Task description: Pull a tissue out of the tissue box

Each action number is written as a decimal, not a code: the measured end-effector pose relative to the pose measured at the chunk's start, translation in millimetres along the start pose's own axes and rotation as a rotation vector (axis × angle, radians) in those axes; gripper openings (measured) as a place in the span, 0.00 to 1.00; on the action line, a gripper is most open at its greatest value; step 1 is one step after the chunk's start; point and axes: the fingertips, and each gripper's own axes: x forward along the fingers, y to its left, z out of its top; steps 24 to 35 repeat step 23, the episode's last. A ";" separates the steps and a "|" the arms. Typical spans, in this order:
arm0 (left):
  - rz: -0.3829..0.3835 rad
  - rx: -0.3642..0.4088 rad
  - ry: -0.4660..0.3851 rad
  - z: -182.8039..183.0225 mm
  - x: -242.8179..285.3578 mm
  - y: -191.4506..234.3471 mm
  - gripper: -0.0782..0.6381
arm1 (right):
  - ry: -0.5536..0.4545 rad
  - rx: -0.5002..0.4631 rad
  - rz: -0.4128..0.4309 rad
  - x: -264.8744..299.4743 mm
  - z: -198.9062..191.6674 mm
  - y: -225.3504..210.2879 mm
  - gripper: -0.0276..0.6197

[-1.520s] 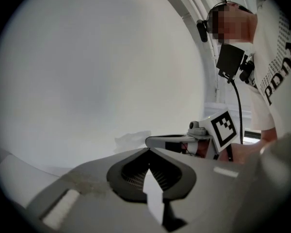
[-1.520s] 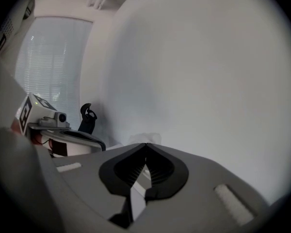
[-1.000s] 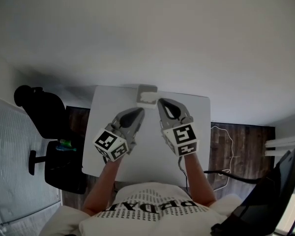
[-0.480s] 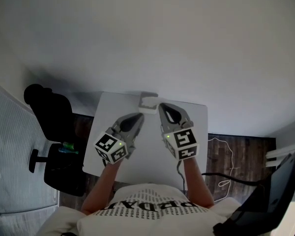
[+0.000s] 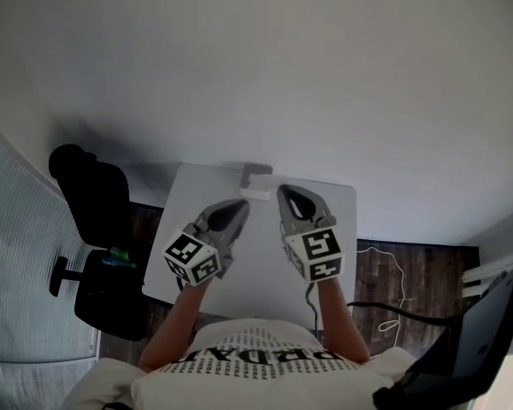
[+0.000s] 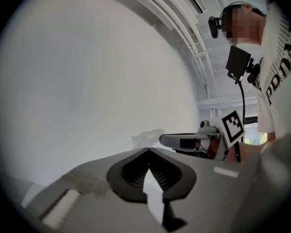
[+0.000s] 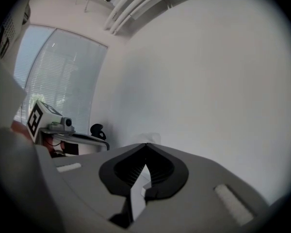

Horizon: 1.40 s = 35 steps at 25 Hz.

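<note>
The tissue box (image 5: 256, 183) stands at the far edge of the white table (image 5: 191, 220), with a white tissue (image 6: 147, 137) sticking up out of it. My left gripper (image 5: 241, 204) is shut and empty, its tips a little short of the box and to its left. My right gripper (image 5: 283, 190) is also shut, with its tips just right of the box and nothing in them. In the left gripper view the jaws (image 6: 148, 150) meet below the tissue, and the right gripper (image 6: 184, 141) shows beside it. In the right gripper view the closed tips (image 7: 145, 144) point at the faint tissue (image 7: 153, 138).
A black office chair (image 5: 90, 199) stands left of the table on dark wood floor. A white cable (image 5: 385, 259) lies on the floor at the right, and a dark flat panel (image 5: 474, 344) leans at the lower right. A white wall rises behind the table.
The head view has shifted slightly, so table and chair sit a little lower and to the right. Both grippers hold about the same place near the box, still shut.
</note>
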 end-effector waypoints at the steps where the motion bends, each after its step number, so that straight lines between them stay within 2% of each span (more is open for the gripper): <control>1: -0.001 0.003 -0.001 0.7 -0.6 -2.8 0.10 | -0.003 0.000 0.001 -2.5 0.7 1.0 0.05; 35: -0.003 0.008 -0.018 8.0 -2.5 -12.5 0.10 | 0.013 -0.028 0.012 -10.2 2.6 8.0 0.05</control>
